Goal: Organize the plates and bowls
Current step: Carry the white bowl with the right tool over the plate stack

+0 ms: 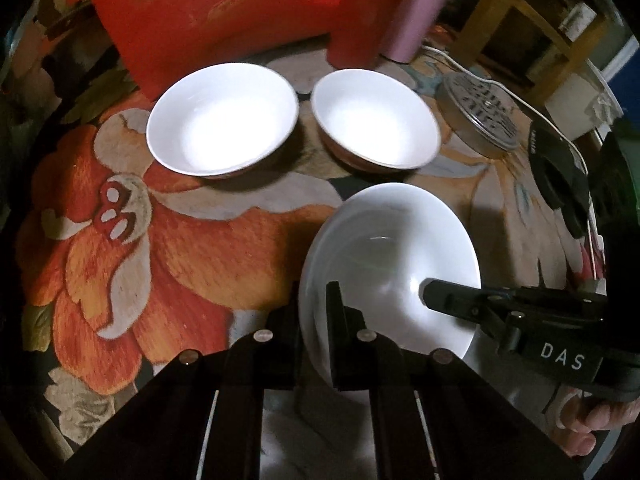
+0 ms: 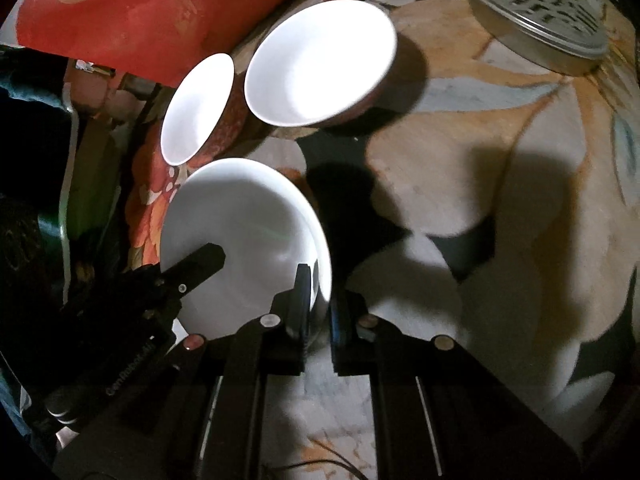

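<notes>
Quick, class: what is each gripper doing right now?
Left gripper: shut on the white plate's rim.
Right gripper: shut on the same plate's opposite rim.

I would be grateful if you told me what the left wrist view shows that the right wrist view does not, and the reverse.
Only the left wrist view shows a pink cylinder, a wooden frame and a person's hand.

Only the right wrist view shows a green object at the left edge.

Both show the plate gripped at opposite rims by the left hand-held gripper and right hand-held gripper, two white bowls and a metal tin.
</notes>
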